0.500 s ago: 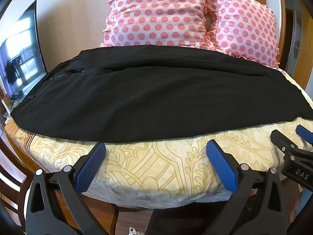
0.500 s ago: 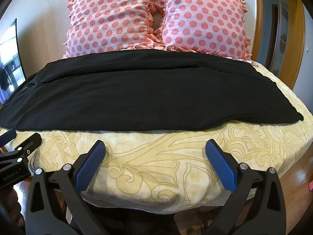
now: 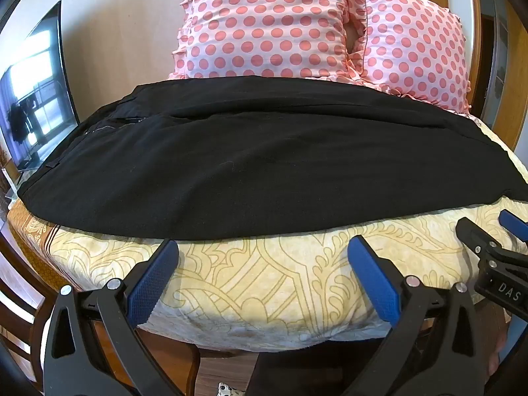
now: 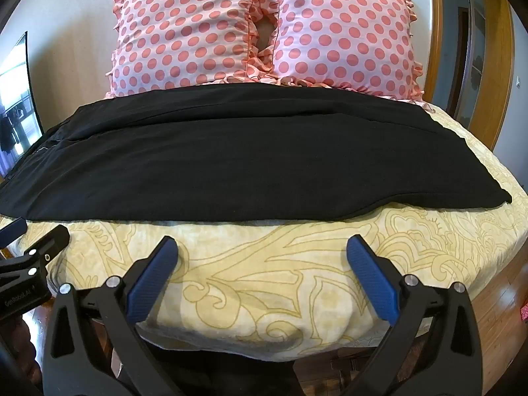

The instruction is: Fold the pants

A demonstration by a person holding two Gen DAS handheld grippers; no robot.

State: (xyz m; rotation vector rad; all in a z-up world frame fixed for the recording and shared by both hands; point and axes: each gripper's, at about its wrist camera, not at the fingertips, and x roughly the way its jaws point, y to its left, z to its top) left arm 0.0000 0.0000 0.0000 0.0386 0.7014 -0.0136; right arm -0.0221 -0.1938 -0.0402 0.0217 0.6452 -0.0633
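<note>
Black pants [image 3: 257,161] lie flat across the bed, waistband with zipper at the left, leg ends at the right; they also show in the right wrist view [image 4: 250,158]. My left gripper [image 3: 262,247] is open and empty, just short of the pants' near edge. My right gripper [image 4: 262,247] is open and empty, a little short of the near edge, toward the leg end. The right gripper shows at the right edge of the left wrist view [image 3: 488,241]; the left gripper shows at the left edge of the right wrist view [image 4: 33,241].
The bed has a yellow patterned cover [image 3: 264,283], also in the right wrist view [image 4: 280,274]. Two pink polka-dot pillows [image 3: 264,23] [image 4: 343,36] stand at the back. A TV screen [image 3: 33,92] stands at the left. A wooden chair [image 3: 19,300] is at the lower left.
Both grippers have edged slightly forward toward the pants' near edge. The pants have not moved.
</note>
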